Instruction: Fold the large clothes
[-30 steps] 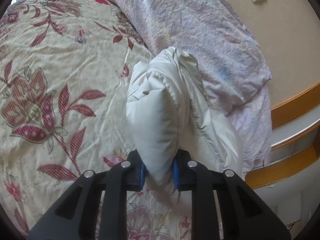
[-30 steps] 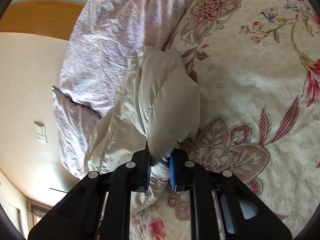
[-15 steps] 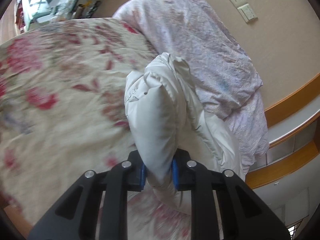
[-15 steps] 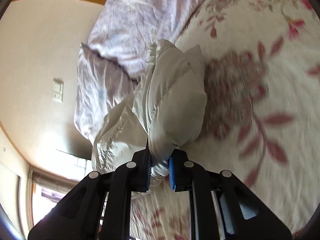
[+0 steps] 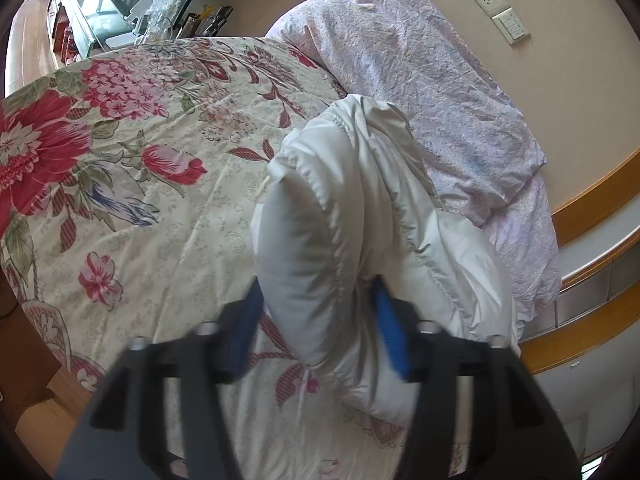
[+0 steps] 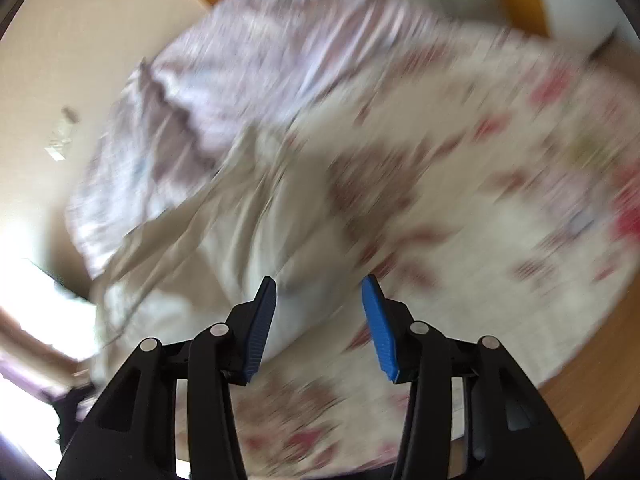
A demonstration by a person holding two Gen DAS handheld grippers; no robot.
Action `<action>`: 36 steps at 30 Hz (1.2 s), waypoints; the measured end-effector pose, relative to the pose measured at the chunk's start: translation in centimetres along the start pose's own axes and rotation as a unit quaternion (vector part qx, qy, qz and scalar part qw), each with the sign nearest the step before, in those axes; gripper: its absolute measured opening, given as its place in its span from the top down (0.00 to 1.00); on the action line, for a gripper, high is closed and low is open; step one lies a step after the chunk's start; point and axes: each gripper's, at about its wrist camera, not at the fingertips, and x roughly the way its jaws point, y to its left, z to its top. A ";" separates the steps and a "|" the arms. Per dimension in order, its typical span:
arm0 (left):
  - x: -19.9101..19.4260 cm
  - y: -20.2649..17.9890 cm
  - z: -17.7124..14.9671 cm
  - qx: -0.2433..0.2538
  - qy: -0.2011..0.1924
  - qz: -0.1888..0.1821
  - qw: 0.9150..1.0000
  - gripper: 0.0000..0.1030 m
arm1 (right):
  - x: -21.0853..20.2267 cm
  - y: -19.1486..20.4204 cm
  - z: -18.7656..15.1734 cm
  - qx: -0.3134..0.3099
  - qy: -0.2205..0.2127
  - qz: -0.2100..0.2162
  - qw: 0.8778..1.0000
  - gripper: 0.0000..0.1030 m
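The left gripper (image 5: 316,320) has just been opening; its blue pads now stand apart on either side of the white padded jacket (image 5: 340,220), whose puffy fold bulges between them, and whether they press on it cannot be told. The right gripper (image 6: 319,312) has also just been opening; its jaws stand apart, clear of the cloth, with the jacket (image 6: 256,232) just ahead at eleven o'clock, badly blurred. The jacket lies bunched on the flowered bedspread (image 5: 140,168), touching the pale lilac pillow (image 5: 420,80) at one o'clock. At eleven o'clock, past the bed, a glass case (image 5: 100,4) holds things too small to make out.
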 end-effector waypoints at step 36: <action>3.2 -0.5 2.1 0.002 -0.021 -0.016 1.000 0.36 | 11.4 21.0 -7.8 -0.315 0.068 0.043 0.946 0.53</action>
